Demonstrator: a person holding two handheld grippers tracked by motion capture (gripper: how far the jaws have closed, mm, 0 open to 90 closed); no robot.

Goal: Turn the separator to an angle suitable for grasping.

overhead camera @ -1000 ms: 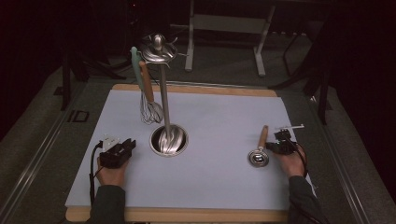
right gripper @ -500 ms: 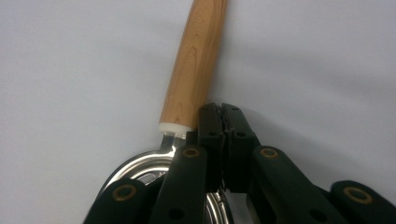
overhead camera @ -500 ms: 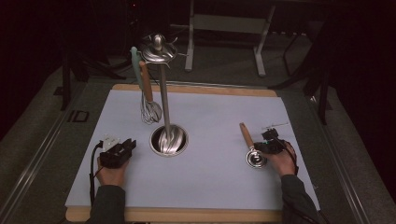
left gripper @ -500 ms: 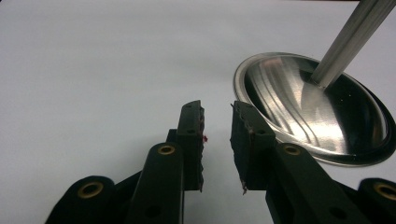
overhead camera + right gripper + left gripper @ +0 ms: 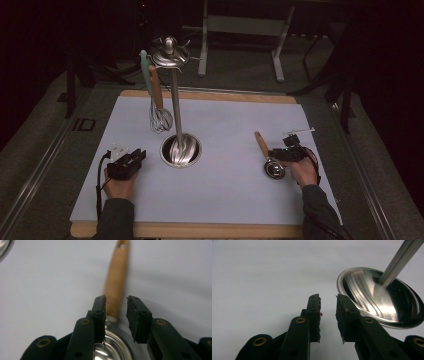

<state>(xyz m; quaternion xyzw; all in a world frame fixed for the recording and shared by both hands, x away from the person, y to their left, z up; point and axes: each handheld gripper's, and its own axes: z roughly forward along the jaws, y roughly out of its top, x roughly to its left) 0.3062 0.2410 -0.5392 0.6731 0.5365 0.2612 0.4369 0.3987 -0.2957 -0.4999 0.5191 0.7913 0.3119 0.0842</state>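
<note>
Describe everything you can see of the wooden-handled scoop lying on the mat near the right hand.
The scoop has a light wooden handle with a hole near its far end, joined by a metal collar to a small round shiny steel bowl. It lies flat on the pale mat, handle pointing away from the person. The right tongs, which have just been opening, straddle the handle near the collar; the left pad looks close against it.

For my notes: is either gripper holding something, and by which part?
Nothing is held. The right gripper has just opened around the ladle handle; the left gripper is open.

No readable text, label or number anywhere — the small mark beside the mat stays illegible.
</note>
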